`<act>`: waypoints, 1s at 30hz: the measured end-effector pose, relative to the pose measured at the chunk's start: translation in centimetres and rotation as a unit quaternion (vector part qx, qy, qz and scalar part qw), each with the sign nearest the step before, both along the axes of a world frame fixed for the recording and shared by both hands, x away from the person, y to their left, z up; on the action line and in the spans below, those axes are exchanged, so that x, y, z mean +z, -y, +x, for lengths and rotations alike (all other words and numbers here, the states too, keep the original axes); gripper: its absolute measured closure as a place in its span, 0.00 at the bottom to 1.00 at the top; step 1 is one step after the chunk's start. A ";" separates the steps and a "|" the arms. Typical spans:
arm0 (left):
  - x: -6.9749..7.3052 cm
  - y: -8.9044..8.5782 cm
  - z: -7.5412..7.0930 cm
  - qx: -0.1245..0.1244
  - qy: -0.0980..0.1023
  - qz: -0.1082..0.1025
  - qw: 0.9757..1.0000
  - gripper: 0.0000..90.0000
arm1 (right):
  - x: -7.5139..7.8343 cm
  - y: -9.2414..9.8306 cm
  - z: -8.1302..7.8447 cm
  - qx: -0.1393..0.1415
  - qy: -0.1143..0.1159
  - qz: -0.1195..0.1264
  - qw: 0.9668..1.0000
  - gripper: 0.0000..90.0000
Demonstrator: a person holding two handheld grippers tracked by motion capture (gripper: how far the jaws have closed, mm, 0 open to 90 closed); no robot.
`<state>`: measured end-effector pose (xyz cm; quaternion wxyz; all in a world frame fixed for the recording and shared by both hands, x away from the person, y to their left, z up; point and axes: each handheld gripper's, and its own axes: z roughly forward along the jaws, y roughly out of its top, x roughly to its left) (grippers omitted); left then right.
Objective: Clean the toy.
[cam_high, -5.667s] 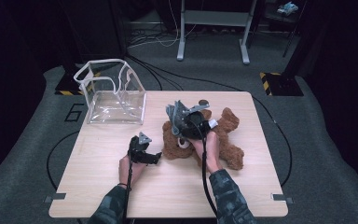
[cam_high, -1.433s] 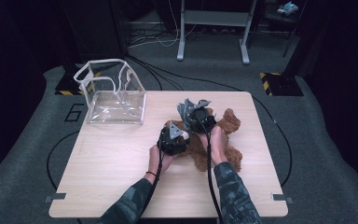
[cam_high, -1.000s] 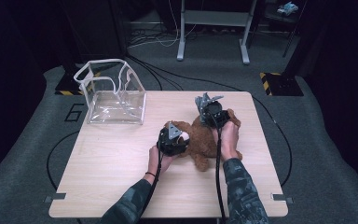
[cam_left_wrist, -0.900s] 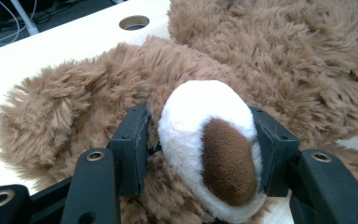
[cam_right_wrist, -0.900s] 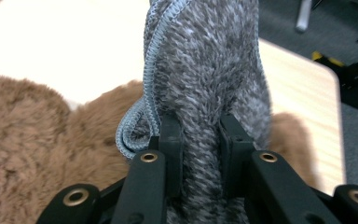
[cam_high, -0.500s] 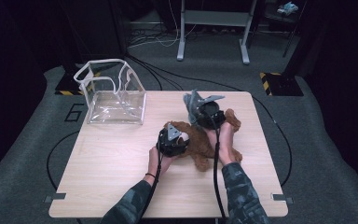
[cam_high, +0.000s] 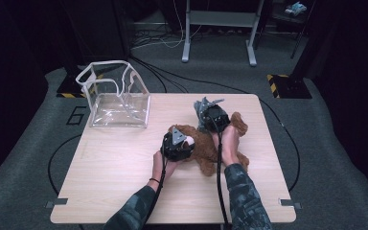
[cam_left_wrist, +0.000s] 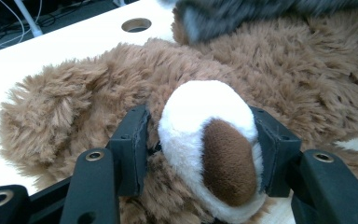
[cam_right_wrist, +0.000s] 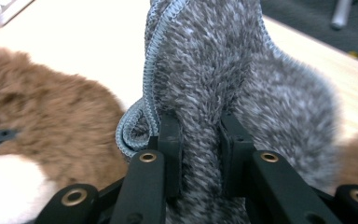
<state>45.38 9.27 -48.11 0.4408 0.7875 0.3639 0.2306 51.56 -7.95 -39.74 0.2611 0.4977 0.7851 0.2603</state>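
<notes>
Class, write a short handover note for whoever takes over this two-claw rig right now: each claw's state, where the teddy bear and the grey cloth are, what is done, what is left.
Left claw: shut on the teddy bear by its white-and-brown muzzle, bear lying on the table.
Right claw: shut on the grey cloth, a fuzzy piece with stitched edge, held up over the bear's far side.
Clear bag: open, standing at the table's far left corner, apart from both.
Done: both things gripped.
Left: probably working the cloth onto or off the bear; I cannot tell which.
</notes>
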 end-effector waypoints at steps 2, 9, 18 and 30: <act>0.0 0.0 0.0 -0.001 0.000 -0.001 1.000 0.50 | 1.0 0.9 -0.6 -0.004 0.011 0.017 1.000 0.82; 0.0 0.0 0.2 -0.001 -0.004 -0.003 1.000 0.50 | 3.6 4.1 -3.8 -0.013 0.036 0.025 0.999 0.82; 0.0 -0.2 0.2 -0.007 -0.007 -0.002 1.000 0.50 | 0.5 4.1 -3.0 -0.014 -0.023 0.002 1.000 0.82; -0.1 -0.1 0.0 -0.009 0.000 0.001 1.000 0.50 | -0.9 0.1 0.4 -0.007 -0.030 0.003 1.000 0.81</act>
